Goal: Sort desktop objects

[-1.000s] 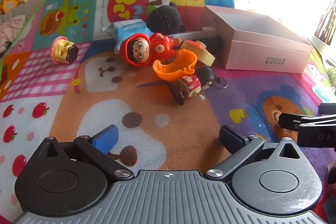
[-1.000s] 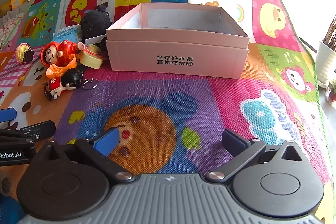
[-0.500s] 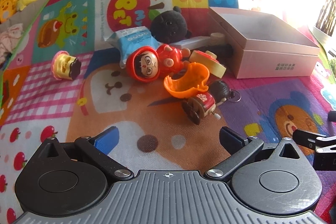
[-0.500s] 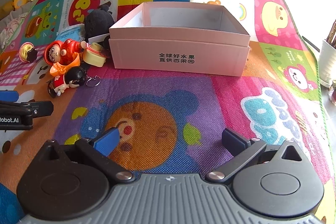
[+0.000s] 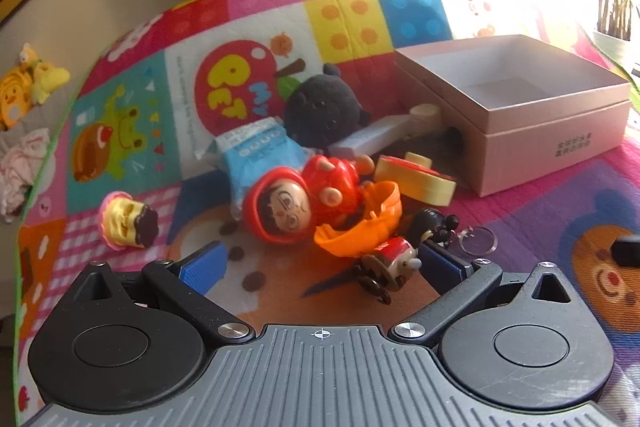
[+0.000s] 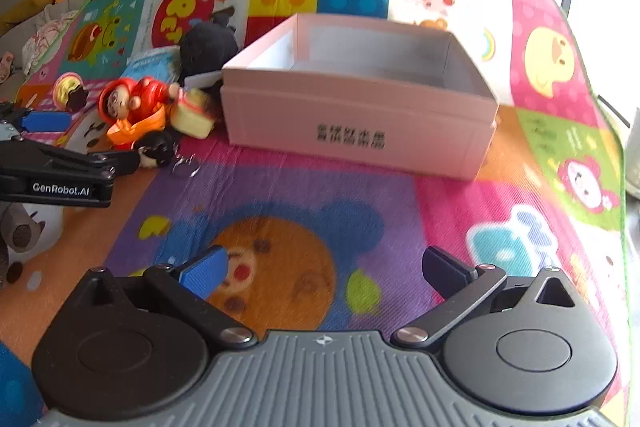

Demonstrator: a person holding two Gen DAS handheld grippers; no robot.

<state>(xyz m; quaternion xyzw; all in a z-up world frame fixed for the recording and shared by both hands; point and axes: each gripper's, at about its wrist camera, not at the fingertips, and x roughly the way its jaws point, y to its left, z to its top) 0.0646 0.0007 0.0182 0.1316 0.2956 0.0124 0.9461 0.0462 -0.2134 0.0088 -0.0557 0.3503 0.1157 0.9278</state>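
— Which claw was nearer the toys?

— The left claw [image 5: 320, 263]. Its fingers stood spread wide and held nothing, and the pile lay directly ahead of it on the play mat [image 5: 560, 203]. The nearest piece was the small red wind-up figure [image 5: 394, 261] with the keyring; it sat just inside the right-hand finger [image 5: 444, 263], close enough that I could not tell whether they touched.

— And how did that toy lie?

— On its side, with its long axis running roughly from the near left to the far right, black head toward the box. The orange scoop-shaped piece [image 5: 360, 231] lay just beyond it, overlapping the red-hooded doll [image 5: 288, 207], so a grab in the middle of the gap would probably have met those two first.

— Where was the box in relation to all that?

— The pink cardboard box [image 5: 520, 115] stood open and seemingly empty, to the right of the pile and a little farther off.

— The right claw?

— The right claw [image 6: 320, 267] was also spread and empty, over bare mat with the box straight ahead, well apart from the toys. In its view the left claw reached in from the left edge.
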